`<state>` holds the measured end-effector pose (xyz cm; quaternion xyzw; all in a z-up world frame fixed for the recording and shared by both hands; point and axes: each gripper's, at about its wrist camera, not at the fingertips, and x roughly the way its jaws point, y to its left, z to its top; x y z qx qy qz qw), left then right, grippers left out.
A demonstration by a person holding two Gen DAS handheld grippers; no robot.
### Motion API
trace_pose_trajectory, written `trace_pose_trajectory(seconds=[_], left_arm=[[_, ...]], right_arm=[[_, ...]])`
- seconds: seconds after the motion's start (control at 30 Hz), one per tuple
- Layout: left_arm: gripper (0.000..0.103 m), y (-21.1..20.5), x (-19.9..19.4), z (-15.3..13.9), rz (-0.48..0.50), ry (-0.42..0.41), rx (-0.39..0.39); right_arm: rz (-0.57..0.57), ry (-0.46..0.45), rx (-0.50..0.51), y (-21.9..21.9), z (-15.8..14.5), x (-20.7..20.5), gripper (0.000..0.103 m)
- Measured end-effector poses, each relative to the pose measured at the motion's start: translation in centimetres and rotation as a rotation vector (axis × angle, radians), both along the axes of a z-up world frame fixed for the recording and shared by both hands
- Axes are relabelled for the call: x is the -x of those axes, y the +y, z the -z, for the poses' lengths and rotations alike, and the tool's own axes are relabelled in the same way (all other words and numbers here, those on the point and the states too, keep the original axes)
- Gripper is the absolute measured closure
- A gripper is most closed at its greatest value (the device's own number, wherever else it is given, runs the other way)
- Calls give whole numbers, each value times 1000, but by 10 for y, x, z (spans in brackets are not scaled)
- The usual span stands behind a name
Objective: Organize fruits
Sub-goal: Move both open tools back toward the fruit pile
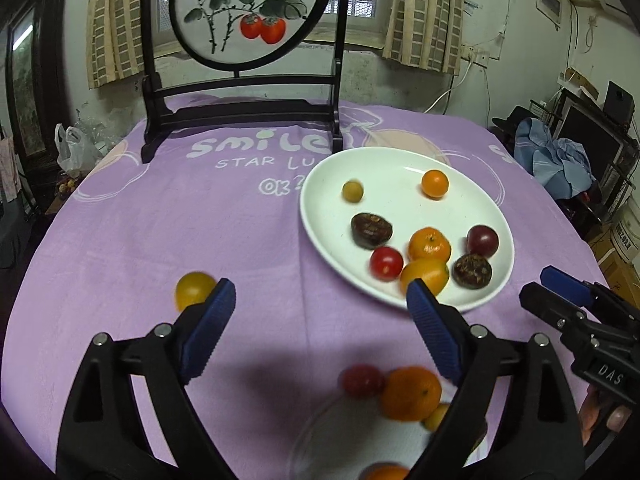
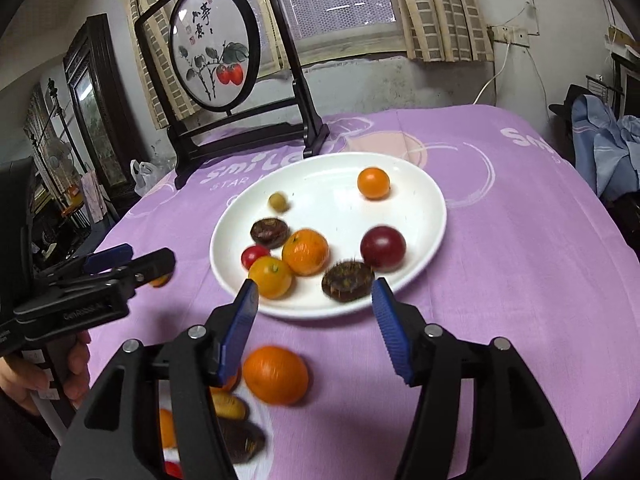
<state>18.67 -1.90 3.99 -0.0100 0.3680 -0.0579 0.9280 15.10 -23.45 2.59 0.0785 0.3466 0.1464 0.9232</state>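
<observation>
While the left gripper (image 1: 318,294) gapes wide and empty over the purple cloth (image 1: 160,220), the round white ceramic plate (image 1: 320,184) of fruit sits at two o'clock. From the right wrist, the right gripper (image 2: 314,292) spreads wide, empty, the plate at twelve o'clock, a loose round orange mandarin (image 2: 275,374) at seven.

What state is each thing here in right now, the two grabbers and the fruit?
left gripper: fingers open, empty
right gripper: fingers open, empty
white plate: upright on the cloth, holding eight fruits
yellow tomato: loose on the cloth
large orange: loose on the cloth
</observation>
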Motion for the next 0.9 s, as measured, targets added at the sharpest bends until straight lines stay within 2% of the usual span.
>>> trace_pose_trajectory(seconds=[0.2, 0.47, 0.57, 0.63, 0.77, 0.9], left_arm=[[12, 14, 31, 8, -11, -1, -8], [11, 29, 62, 23, -11, 1, 36], [10, 31, 70, 29, 10, -4, 54], [10, 28, 71, 33, 22, 12, 37], [10, 25, 71, 34, 40, 14, 28], [10, 27, 71, 35, 31, 22, 18]], right_arm=[[-8, 8, 28, 3, 8, 21, 44], [-34, 1, 73, 11, 11, 39, 43], [-82, 4, 100, 19, 11, 46, 43], [-132, 6, 107, 26, 11, 51, 43], [-221, 5, 184, 46, 14, 59, 43], [-254, 14, 221, 56, 18, 62, 43]])
